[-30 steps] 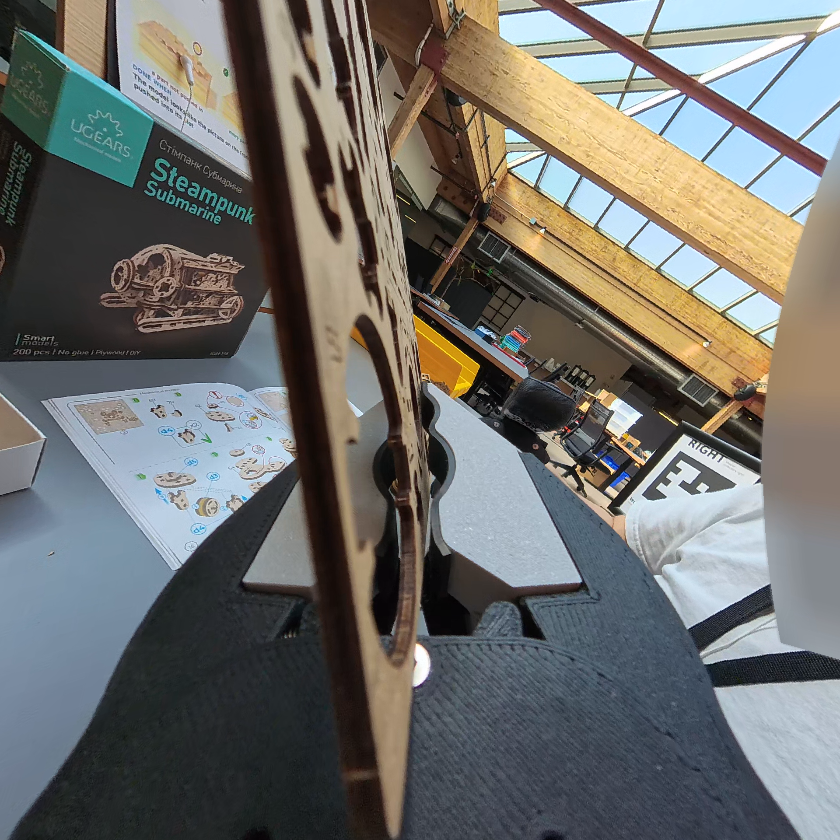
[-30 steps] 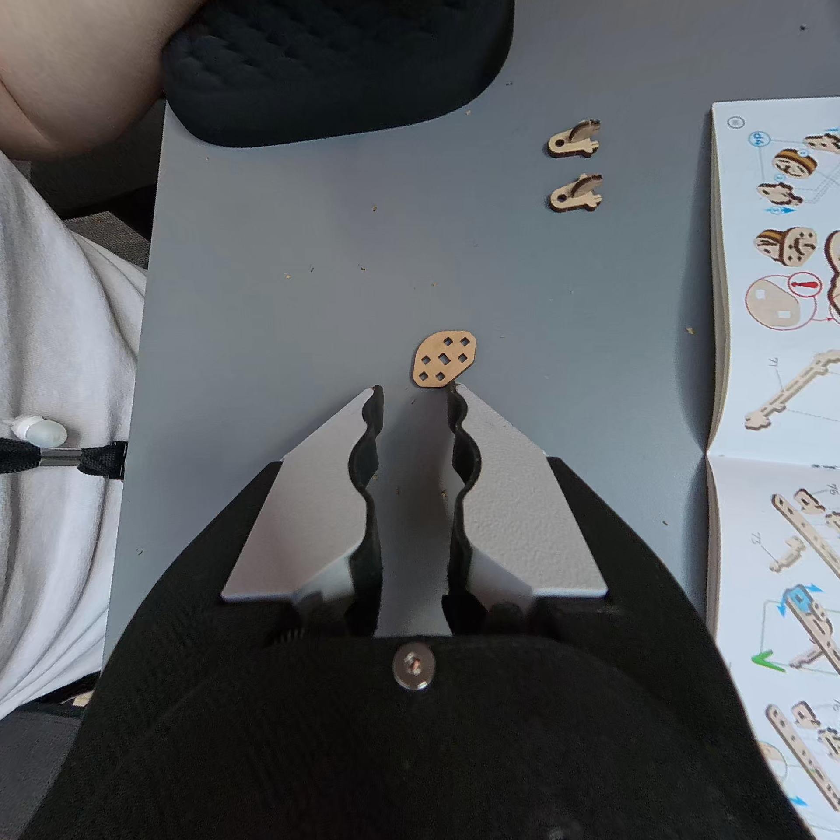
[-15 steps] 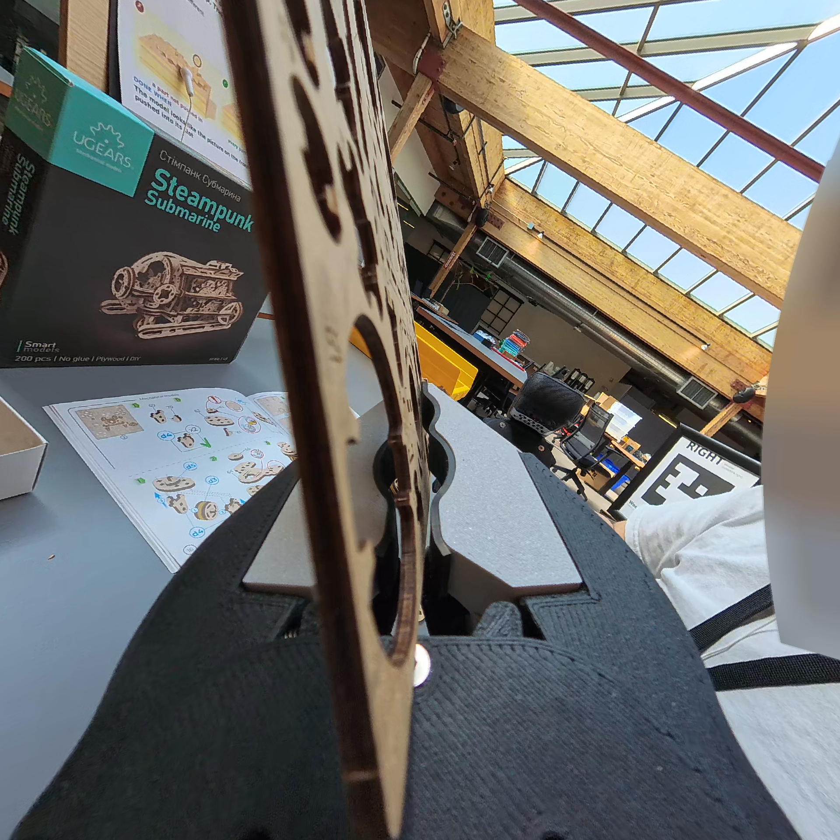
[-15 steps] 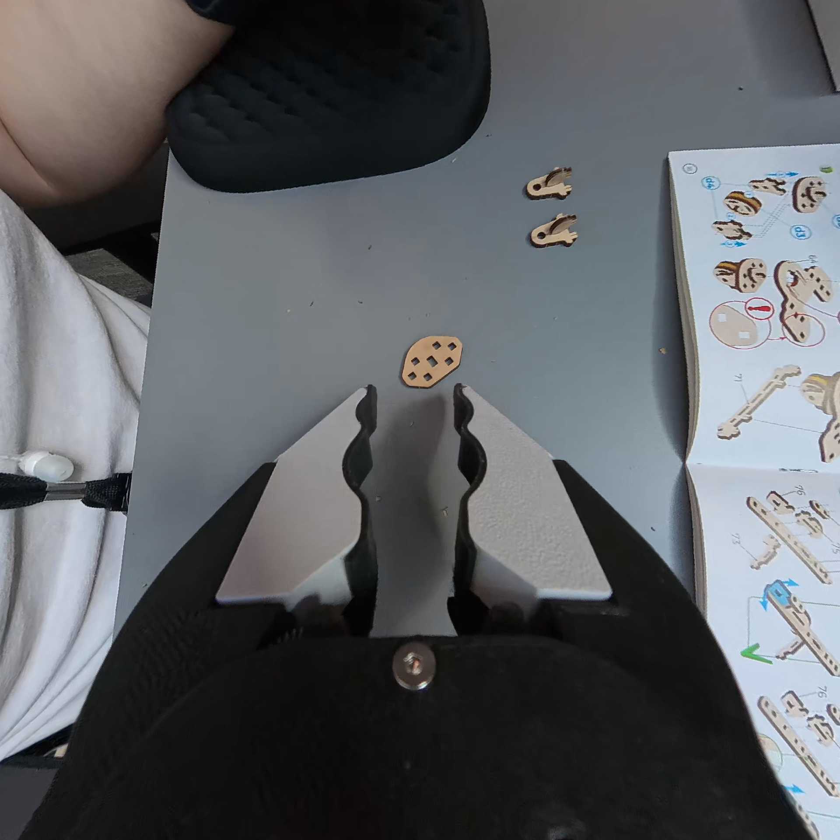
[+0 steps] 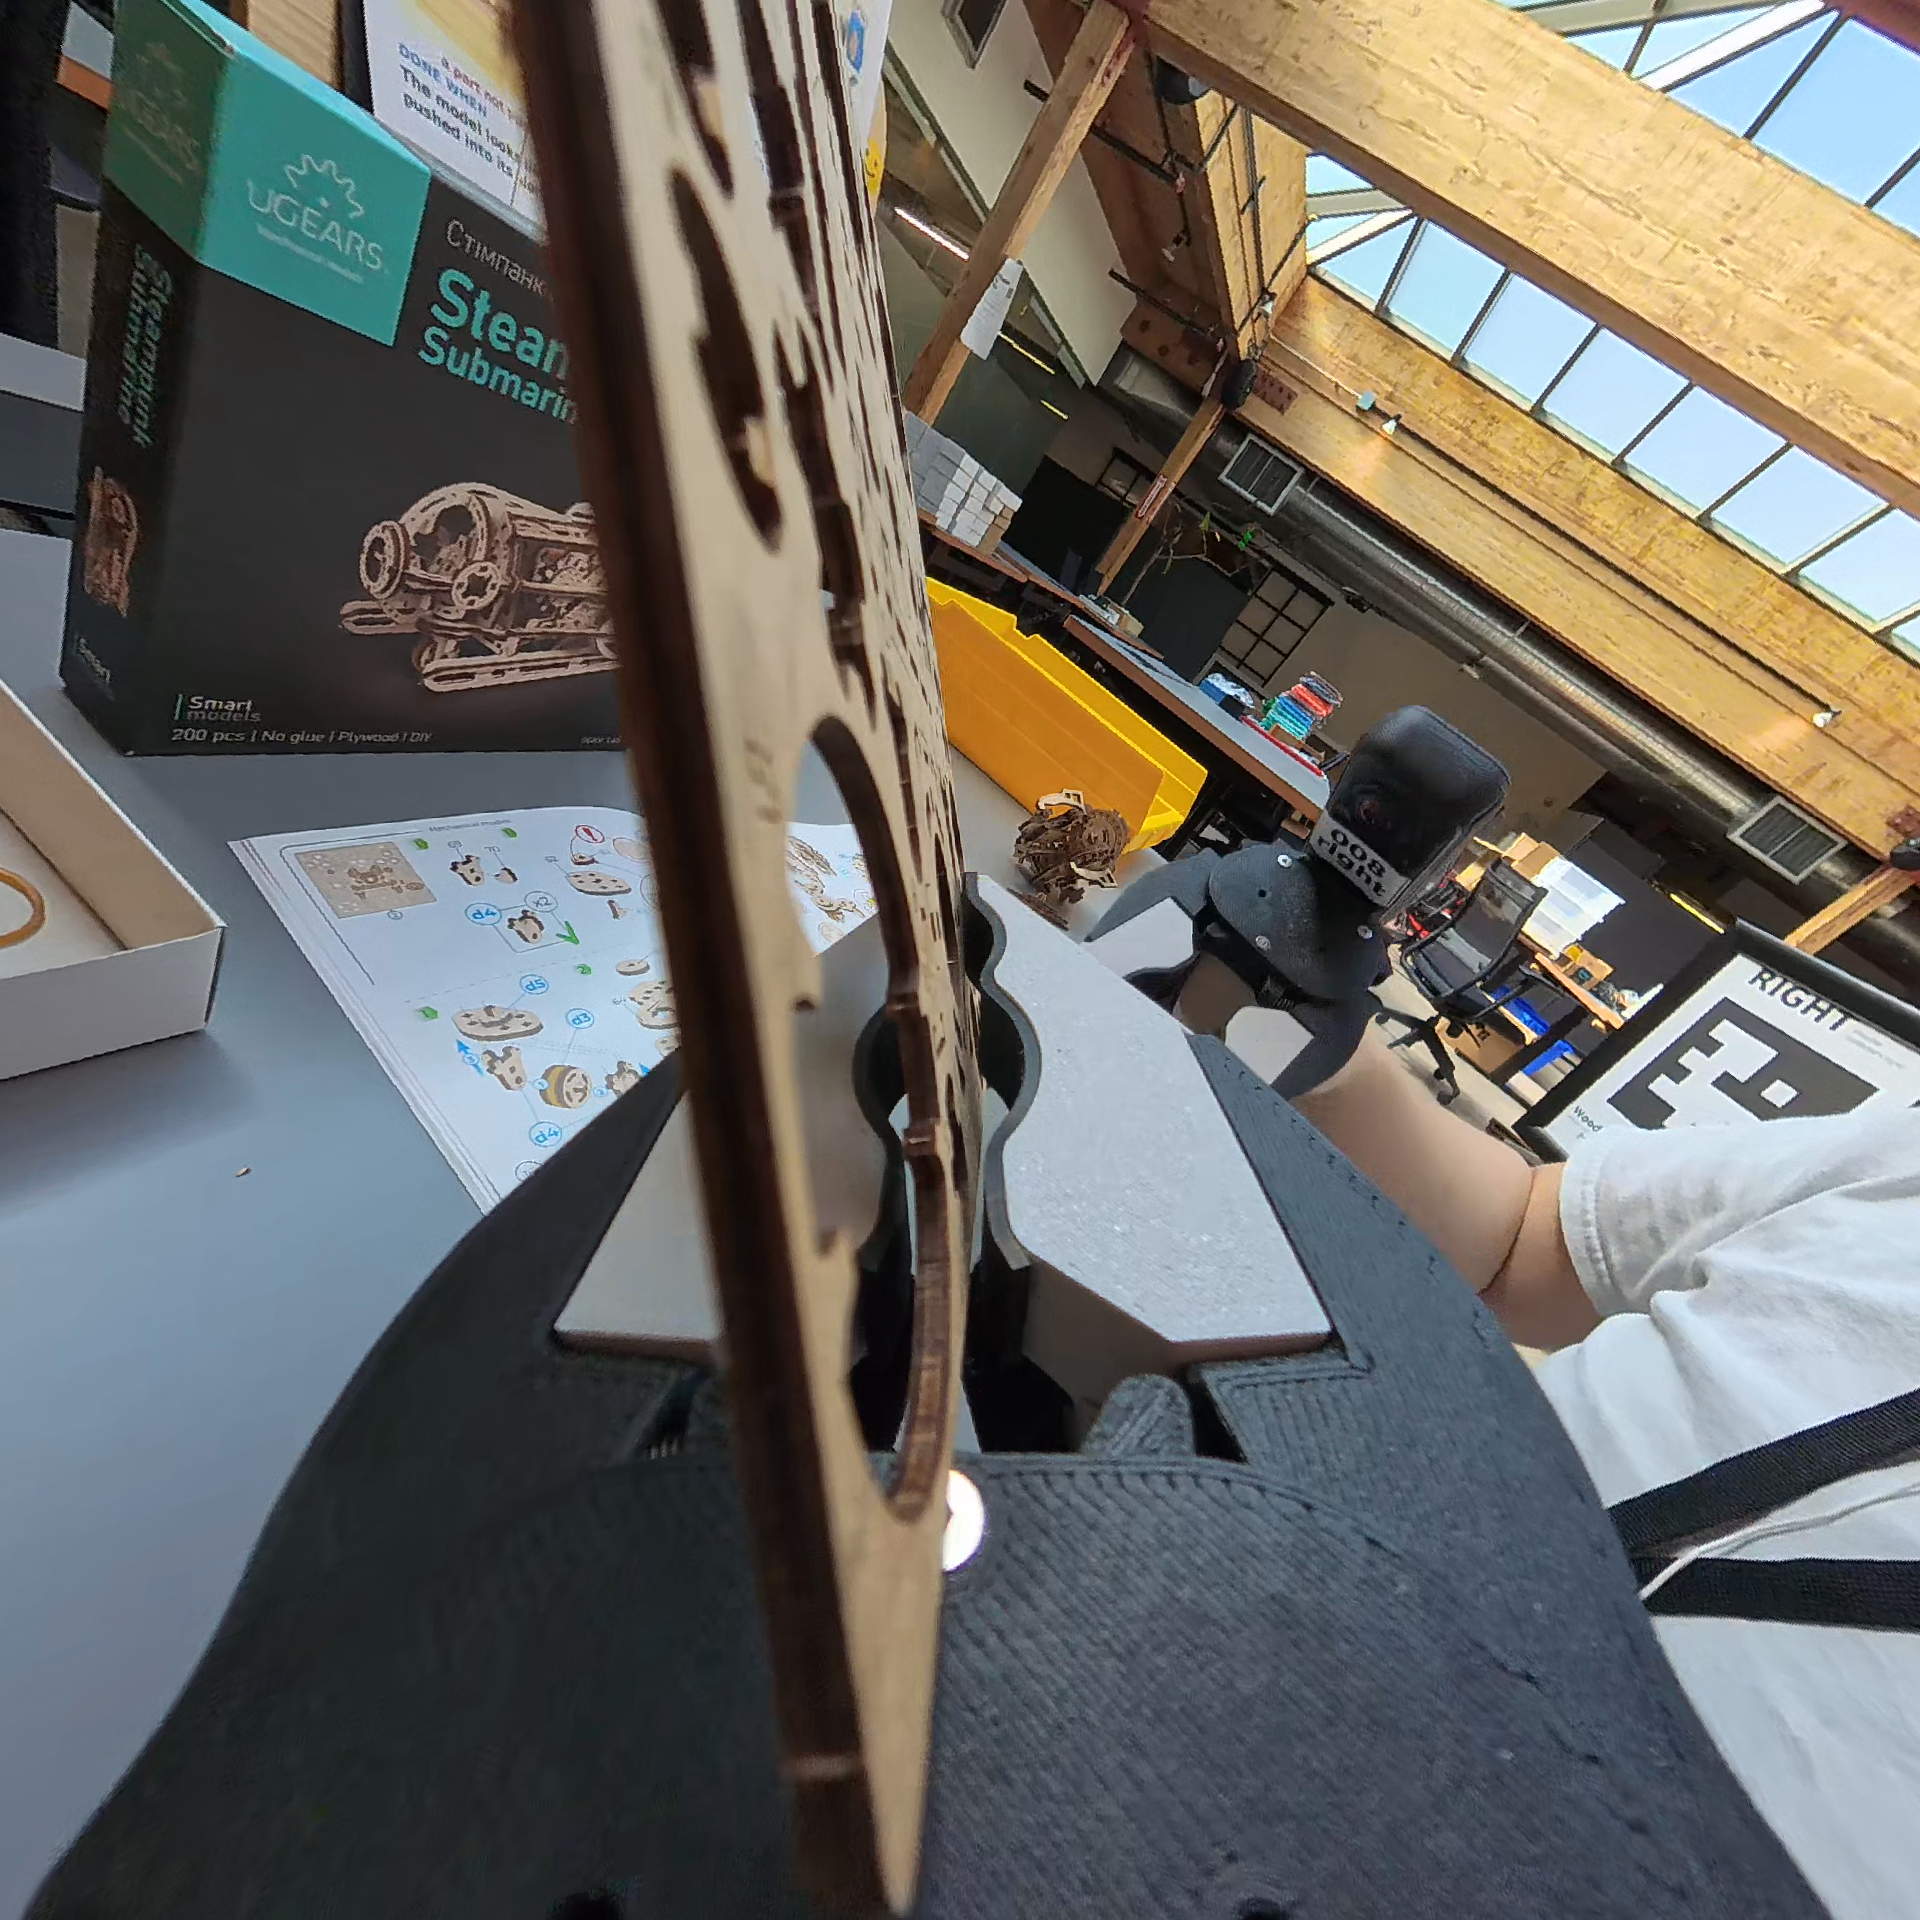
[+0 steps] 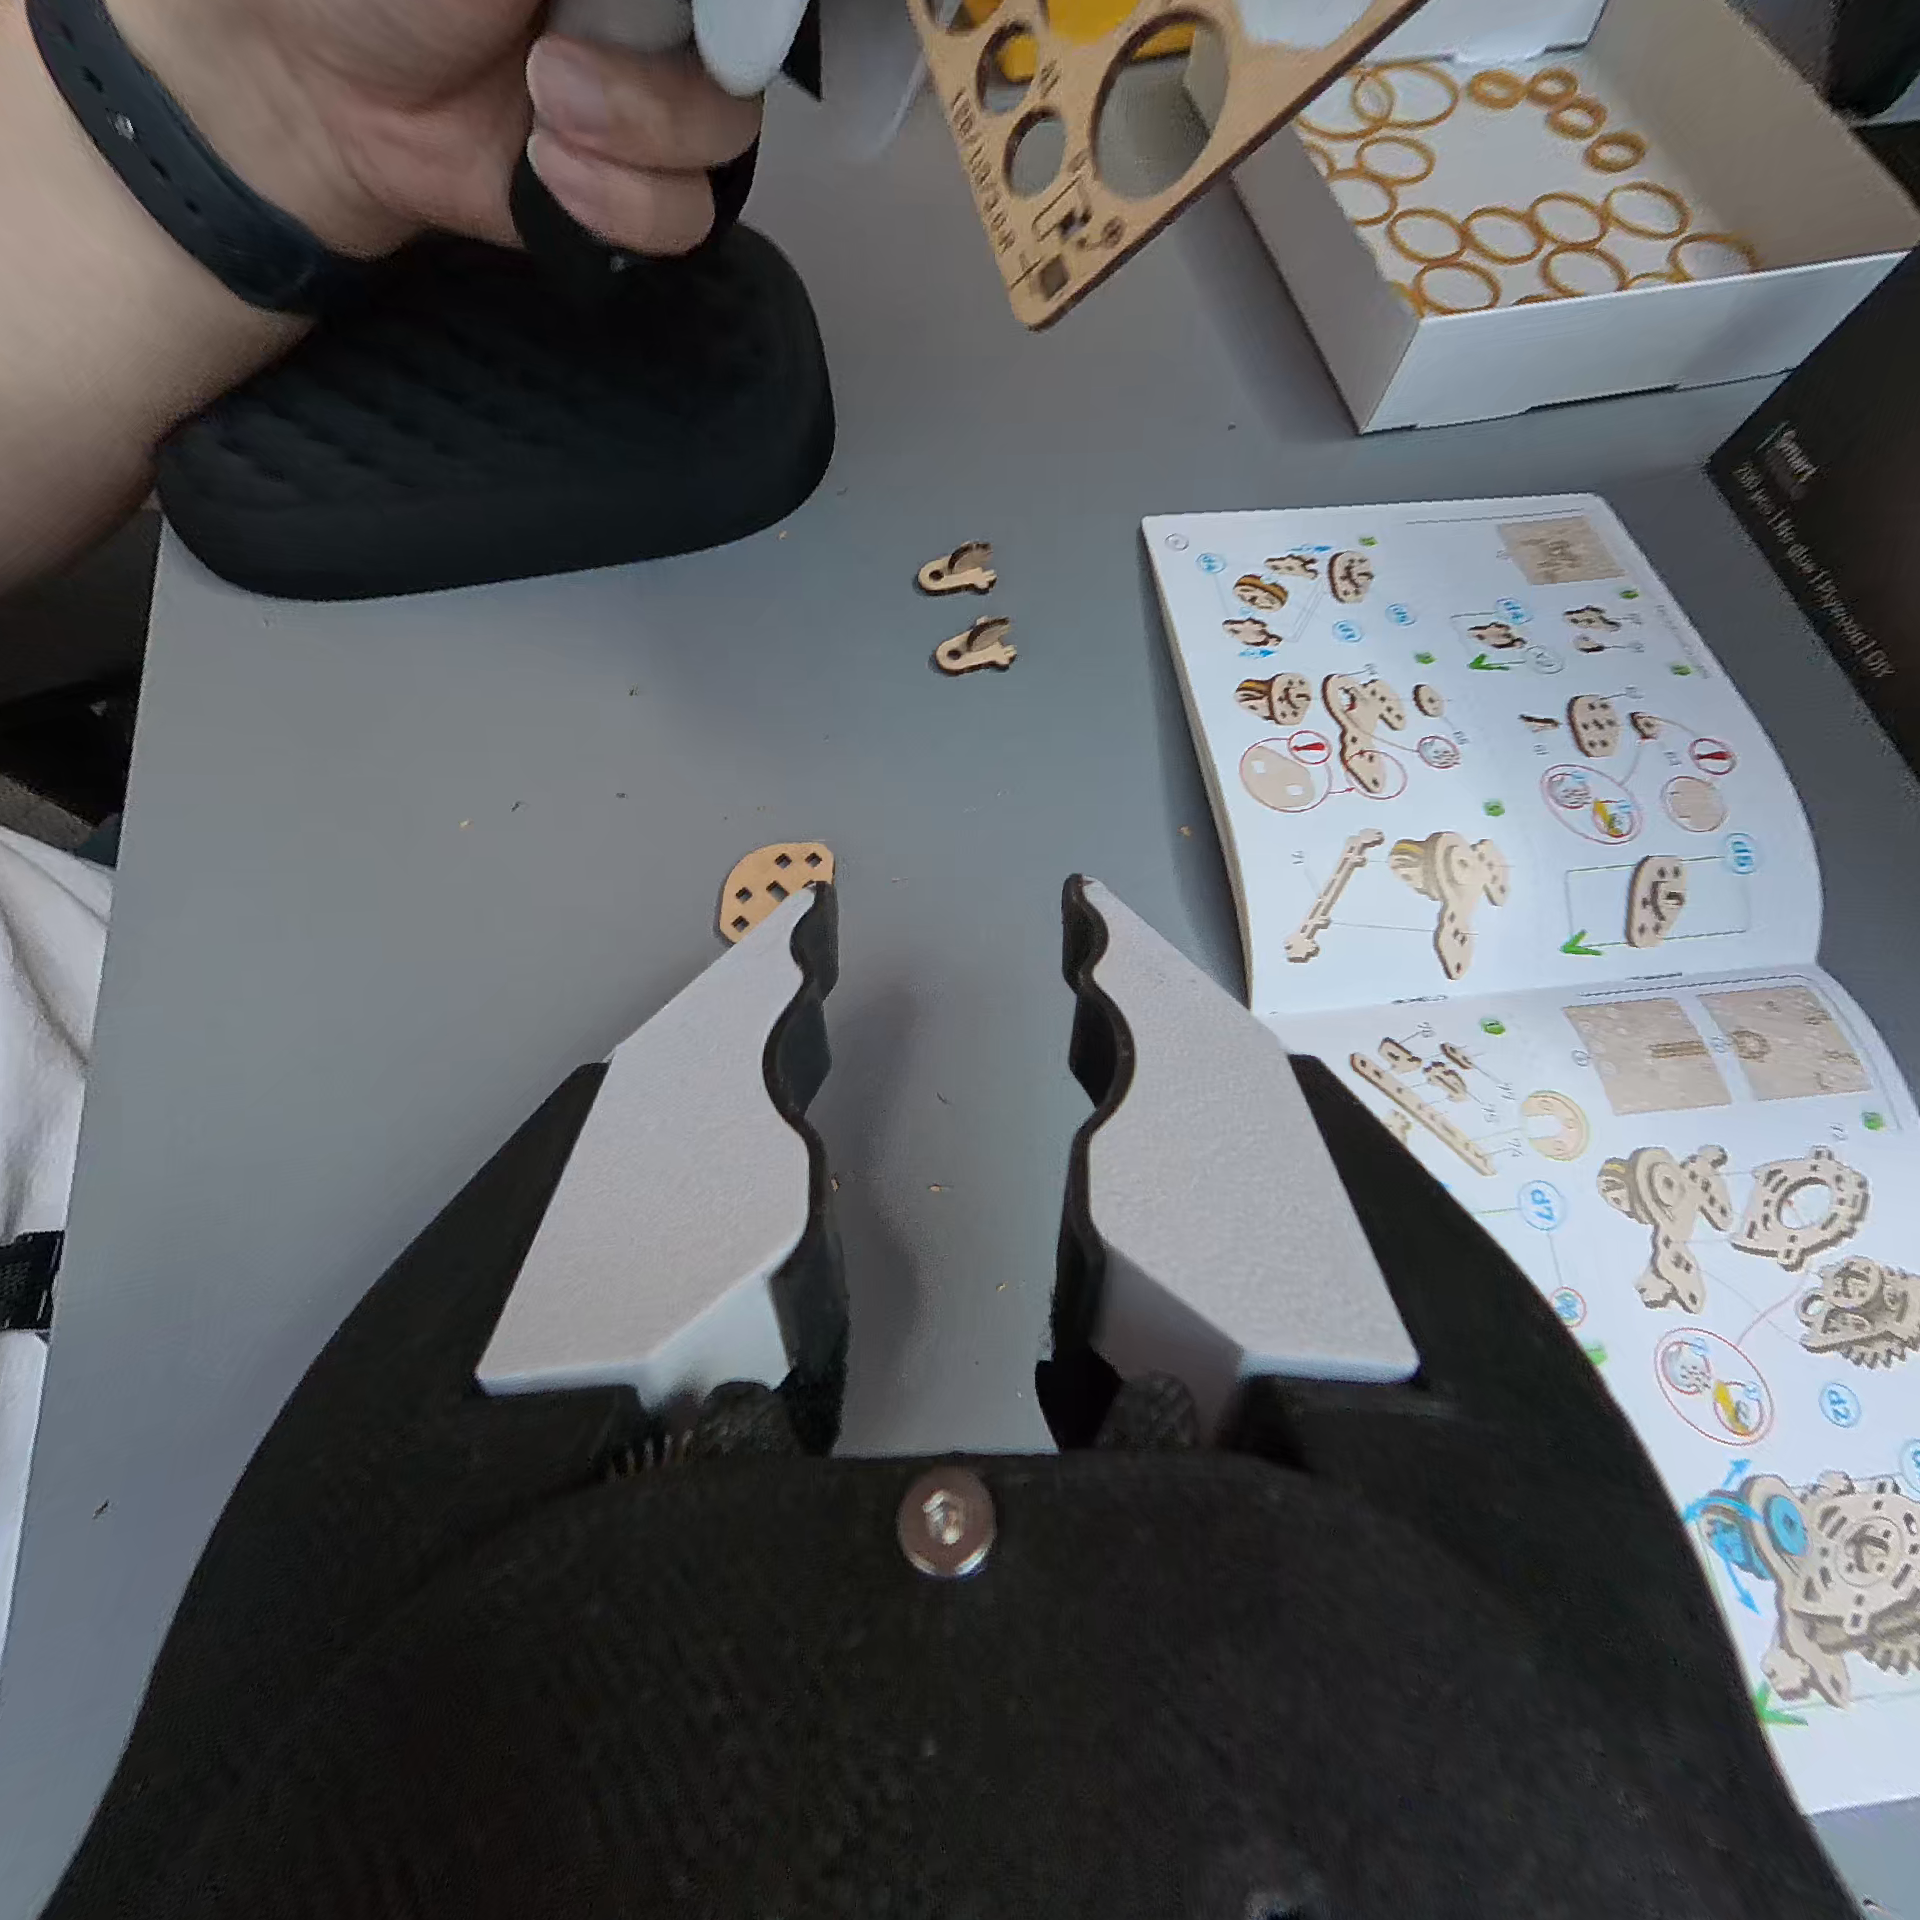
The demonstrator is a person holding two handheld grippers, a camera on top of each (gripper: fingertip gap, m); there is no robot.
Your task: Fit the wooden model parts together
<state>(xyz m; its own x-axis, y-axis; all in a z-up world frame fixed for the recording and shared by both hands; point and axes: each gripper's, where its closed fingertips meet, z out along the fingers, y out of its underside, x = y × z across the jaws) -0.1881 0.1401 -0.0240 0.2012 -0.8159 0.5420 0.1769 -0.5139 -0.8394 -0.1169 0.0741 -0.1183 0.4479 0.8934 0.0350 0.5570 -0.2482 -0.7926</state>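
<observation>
Our left gripper (image 5: 935, 1049) clamps the perforated plywood sheet (image 5: 748, 727); our right gripper (image 6: 948, 899) gapes wide beside the small holed wooden oval (image 6: 774, 881).

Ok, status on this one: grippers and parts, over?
Left gripper shut on plywood sheet. Right gripper open, above table. Holed oval piece by its left fingertip. Nothing between fingers.

Plywood sheet (image 5: 748, 727) — top cut off
</observation>
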